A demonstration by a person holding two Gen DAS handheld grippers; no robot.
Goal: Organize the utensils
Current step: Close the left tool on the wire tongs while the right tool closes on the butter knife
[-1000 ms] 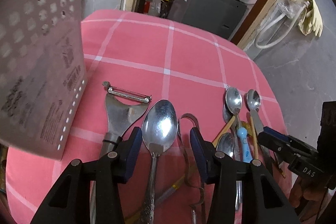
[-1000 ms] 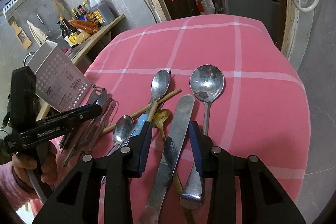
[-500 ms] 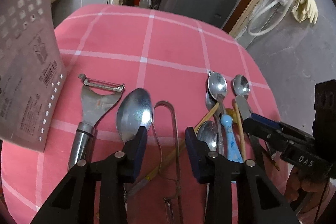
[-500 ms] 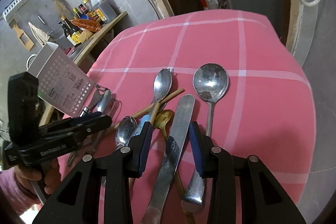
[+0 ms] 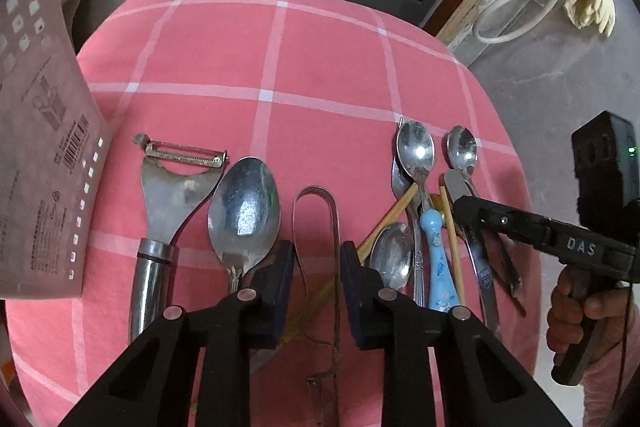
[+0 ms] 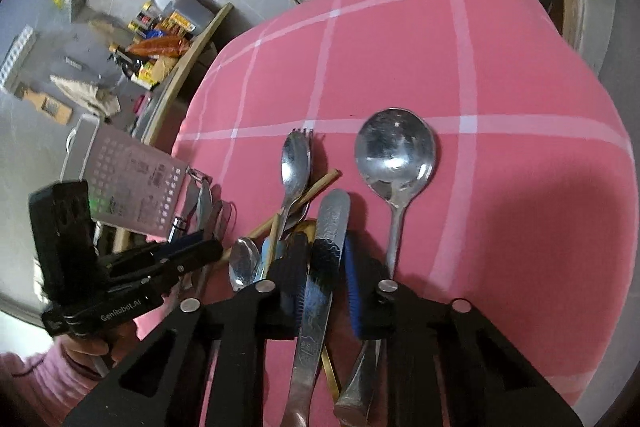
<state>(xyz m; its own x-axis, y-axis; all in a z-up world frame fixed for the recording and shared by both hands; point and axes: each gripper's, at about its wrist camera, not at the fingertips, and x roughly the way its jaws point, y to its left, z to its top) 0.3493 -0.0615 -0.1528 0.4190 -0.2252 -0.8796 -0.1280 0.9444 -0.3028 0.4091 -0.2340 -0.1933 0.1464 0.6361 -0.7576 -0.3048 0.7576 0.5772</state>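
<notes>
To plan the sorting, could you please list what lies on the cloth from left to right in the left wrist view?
Holder → peeler → big spoon → tongs → blue-handled utensil → right gripper.

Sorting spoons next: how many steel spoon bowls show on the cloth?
4: a big one beside the peeler, two farthest right, a small one nearer; more may hide underneath.

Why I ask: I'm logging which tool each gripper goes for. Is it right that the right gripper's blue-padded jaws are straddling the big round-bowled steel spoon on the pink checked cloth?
Not quite. The right wrist view shows the right gripper closing around the flat steel butter knife, not the big round-bowled steel spoon, which lies just beside it on the pink checked cloth.
</notes>
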